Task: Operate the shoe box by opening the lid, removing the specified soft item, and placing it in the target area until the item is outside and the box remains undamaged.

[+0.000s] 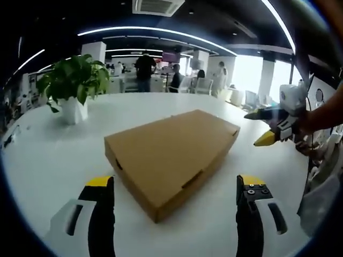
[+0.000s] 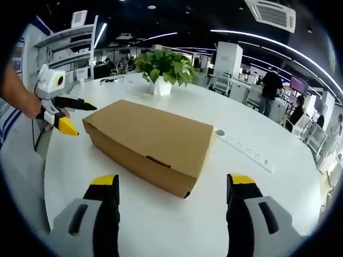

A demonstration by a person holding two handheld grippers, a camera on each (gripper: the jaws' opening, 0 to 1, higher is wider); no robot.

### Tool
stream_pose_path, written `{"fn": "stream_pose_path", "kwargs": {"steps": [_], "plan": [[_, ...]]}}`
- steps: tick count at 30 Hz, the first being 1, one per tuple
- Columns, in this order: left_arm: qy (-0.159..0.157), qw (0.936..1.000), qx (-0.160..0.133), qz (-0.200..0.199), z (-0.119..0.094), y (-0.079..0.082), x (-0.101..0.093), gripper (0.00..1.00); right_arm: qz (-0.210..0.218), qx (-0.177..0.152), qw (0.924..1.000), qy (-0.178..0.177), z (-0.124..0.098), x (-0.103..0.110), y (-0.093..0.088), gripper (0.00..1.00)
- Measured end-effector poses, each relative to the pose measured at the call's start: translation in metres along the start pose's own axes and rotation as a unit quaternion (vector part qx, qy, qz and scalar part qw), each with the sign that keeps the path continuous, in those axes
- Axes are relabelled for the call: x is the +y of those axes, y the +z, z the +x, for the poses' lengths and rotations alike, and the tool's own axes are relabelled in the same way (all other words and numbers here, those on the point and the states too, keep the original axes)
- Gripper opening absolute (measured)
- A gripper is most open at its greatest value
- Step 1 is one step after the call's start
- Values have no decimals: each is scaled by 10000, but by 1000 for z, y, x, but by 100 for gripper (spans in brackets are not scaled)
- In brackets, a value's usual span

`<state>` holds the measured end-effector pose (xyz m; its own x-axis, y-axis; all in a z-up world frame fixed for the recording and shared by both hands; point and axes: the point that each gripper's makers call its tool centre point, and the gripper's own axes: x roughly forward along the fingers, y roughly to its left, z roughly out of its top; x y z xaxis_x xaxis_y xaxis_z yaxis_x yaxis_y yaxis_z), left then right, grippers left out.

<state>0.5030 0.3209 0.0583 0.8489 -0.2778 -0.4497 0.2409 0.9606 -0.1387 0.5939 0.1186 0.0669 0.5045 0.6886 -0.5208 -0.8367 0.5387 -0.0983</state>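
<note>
A closed brown cardboard shoe box (image 1: 171, 152) (image 2: 155, 139) lies flat in the middle of a white round table (image 1: 48, 160) (image 2: 278, 187). Its lid is down and nothing from inside shows. In the left gripper view my left gripper (image 1: 174, 180) stands open just in front of the box's near corner, one jaw on each side. The right gripper (image 1: 260, 127), held in a hand, hovers open to the right of the box. In the right gripper view my right gripper (image 2: 172, 179) is open before the box's long side, and the left gripper (image 2: 81, 119) hangs open at the box's left end.
A potted green plant (image 1: 72, 80) (image 2: 163, 67) in a white pot stands on the table beyond the box. A white power strip (image 2: 244, 149) lies on the table to the right of the box. People, desks and chairs fill the office behind.
</note>
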Motion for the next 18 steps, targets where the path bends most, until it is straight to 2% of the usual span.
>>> {"fn": "stream_pose_path", "kwargs": {"steps": [8, 18], "plan": [[-31, 10000, 37, 59, 13, -3, 5, 96, -39, 66, 9998, 174, 22, 4, -4, 74], [2, 9998, 125, 130, 26, -5, 9, 96, -123, 42, 9994, 330, 43, 3, 1, 72]]}}
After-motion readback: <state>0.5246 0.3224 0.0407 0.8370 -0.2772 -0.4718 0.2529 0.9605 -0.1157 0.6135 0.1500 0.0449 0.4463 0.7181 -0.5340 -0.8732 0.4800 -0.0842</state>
